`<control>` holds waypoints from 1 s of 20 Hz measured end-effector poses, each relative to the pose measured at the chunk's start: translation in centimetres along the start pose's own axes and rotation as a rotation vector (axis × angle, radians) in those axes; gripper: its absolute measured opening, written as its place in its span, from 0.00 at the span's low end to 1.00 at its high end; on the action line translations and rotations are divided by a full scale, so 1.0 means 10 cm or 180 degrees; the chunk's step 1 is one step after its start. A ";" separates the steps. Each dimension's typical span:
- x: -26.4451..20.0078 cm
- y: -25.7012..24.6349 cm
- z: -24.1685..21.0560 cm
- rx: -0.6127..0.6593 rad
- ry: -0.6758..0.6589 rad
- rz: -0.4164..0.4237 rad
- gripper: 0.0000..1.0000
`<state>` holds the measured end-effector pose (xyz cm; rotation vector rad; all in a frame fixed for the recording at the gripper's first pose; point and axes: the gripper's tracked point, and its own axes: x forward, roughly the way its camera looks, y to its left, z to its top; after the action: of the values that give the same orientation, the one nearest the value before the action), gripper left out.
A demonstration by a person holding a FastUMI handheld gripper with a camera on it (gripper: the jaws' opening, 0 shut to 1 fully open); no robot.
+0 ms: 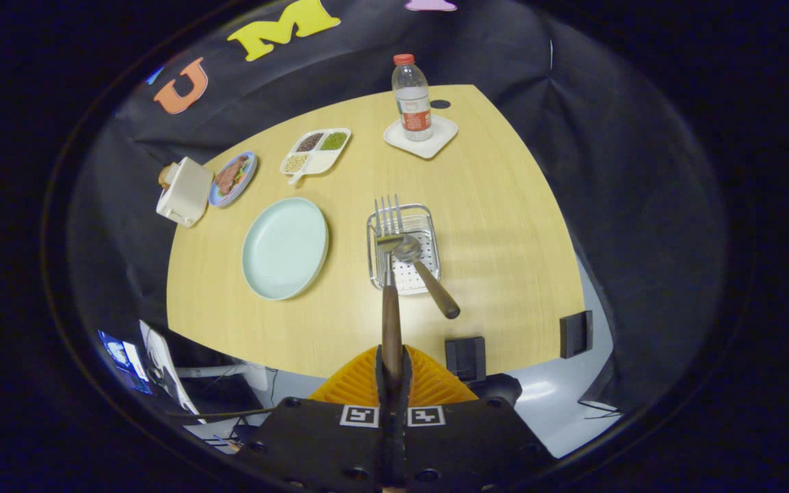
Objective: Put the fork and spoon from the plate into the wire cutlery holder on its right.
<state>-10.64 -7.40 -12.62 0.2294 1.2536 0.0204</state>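
Above the wooden table (504, 226), gripper (392, 373) clamps the fork (390, 274) over the wire cutlery holder (429, 236) holding the spoon (429, 277).

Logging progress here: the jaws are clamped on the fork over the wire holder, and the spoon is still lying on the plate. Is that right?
Not quite. The gripper view shows the spoon already in the wire cutlery holder, its handle leaning out over the rim; the pale green plate beside it holds nothing. The rest stands: the gripper has its jaws shut on the fork handle, tines over the holder.

Fork (389, 274) above holder (403, 248), spoon (422, 270) inside.
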 end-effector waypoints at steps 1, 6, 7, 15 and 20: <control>0.02 0.00 0.02 0.0009 0.0001 0.0003 0.01; 0.06 -0.03 0.06 0.0118 0.0029 -0.0012 0.04; 0.05 -0.03 0.09 0.0132 0.0017 -0.0009 0.04; -0.24 0.23 0.57 0.0194 -0.0789 0.0346 0.78; -0.44 0.26 0.83 0.0140 -0.1608 0.0329 0.88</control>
<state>-3.94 -6.78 -5.57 0.3150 0.7391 0.0222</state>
